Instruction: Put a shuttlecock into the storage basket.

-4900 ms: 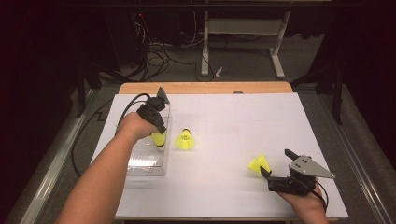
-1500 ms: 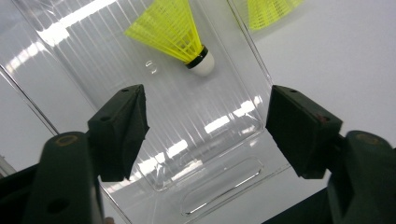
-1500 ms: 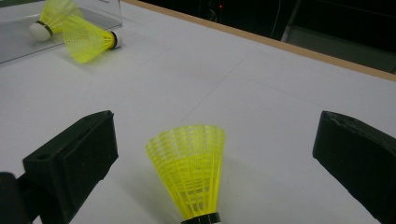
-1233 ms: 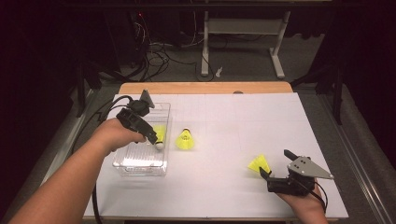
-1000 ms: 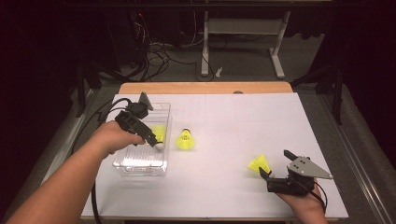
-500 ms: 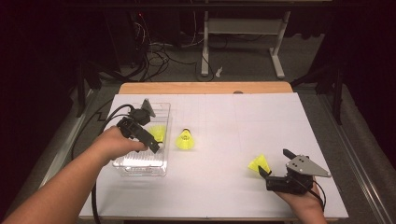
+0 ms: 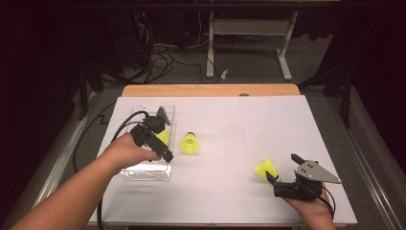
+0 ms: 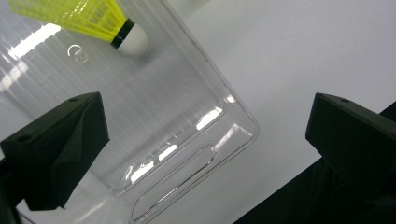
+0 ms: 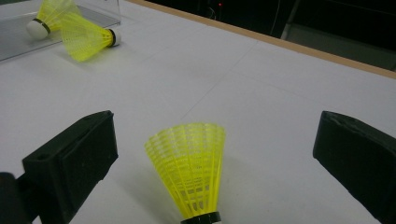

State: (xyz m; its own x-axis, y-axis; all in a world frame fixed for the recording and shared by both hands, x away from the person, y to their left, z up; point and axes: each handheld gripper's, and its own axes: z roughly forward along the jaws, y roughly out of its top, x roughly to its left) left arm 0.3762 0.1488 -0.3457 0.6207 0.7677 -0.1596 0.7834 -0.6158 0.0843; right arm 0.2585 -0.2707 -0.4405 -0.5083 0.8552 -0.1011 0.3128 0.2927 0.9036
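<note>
Yellow shuttlecock (image 8: 79,16) lies on its side in the clear tray (image 7: 143,170), left-center of high view. Left hand-held gripper (image 7: 160,143) hangs over tray w/ jaws spread wide after just opening, nothing btwn them. 2nd shuttlecock (image 7: 189,143) on white counter (image 7: 230,124) just right of tray. 3rd shuttlecock (image 9: 191,168) lower right, btwn spread jaws of right hand-held gripper (image 7: 282,167), pads not touching it.

Yellow shuttlecocks (image 7: 189,144), white corks; clear tray (image 7: 143,172); black tongs (image 7: 285,168); white table (image 7: 239,129).
</note>
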